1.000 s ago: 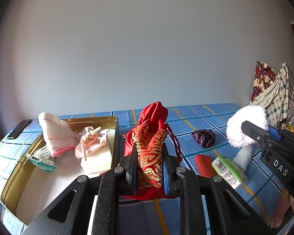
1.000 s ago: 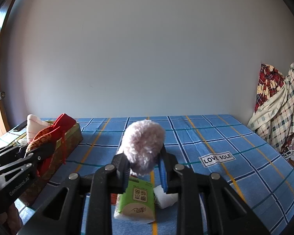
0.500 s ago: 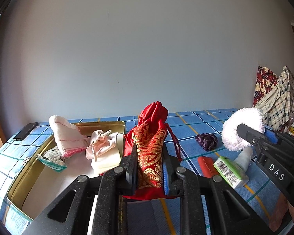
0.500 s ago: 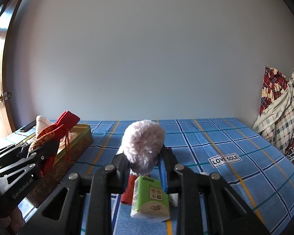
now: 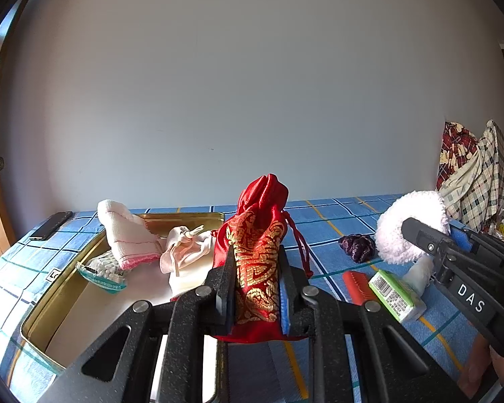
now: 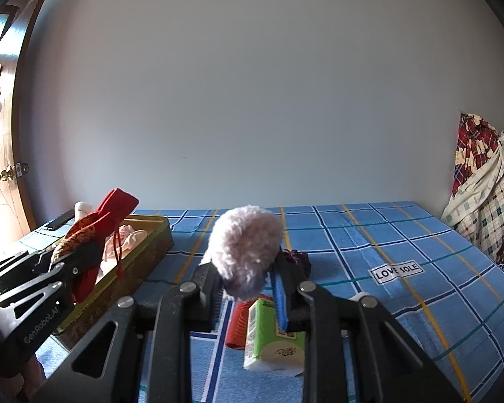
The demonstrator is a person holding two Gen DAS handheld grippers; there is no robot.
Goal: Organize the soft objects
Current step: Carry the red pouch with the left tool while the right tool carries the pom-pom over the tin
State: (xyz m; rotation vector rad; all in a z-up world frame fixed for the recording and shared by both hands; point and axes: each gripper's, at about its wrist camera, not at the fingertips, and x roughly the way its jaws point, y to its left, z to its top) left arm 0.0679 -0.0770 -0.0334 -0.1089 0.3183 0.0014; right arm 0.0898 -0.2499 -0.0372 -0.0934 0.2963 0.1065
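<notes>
Both tools were loaded: the left gripper (image 5: 253, 288) was clamped on the red and gold drawstring pouch (image 5: 257, 245), held upright just beside the near right corner of the gold tin (image 5: 40, 319), while the right gripper (image 6: 247, 288) was pinched on the white fluffy puff (image 6: 245, 248), carried well to the right of that tin, above the blue checked sheet (image 6: 403, 245). By the look of it, this was the carry step, two soft things on their way to the tin, neither yet set down. Next, the pouch needed to cross the tin's right wall and come down on bare floor near its front, since the back of the tin was already taken: a pink-edged white cloth (image 5: 127, 235) leaned at the far left, a small pink drawstring bag (image 5: 188, 248) lay right of it, and a clear packet of white pieces (image 5: 104, 268) sat at the left wall. The pouch's red cord (image 5: 300, 252) dangled and could catch on the rim. Right of the tin, on the sheet, a green tissue pack (image 6: 272, 339), a red ribbed piece (image 6: 238, 325) and a dark purple scrunchie (image 5: 358, 247) waited below the puff, and the two tools, both headed for one tin, would have to take turns. A black phone (image 5: 52, 225) lay beyond the tin's far left corner, out of the way.
</notes>
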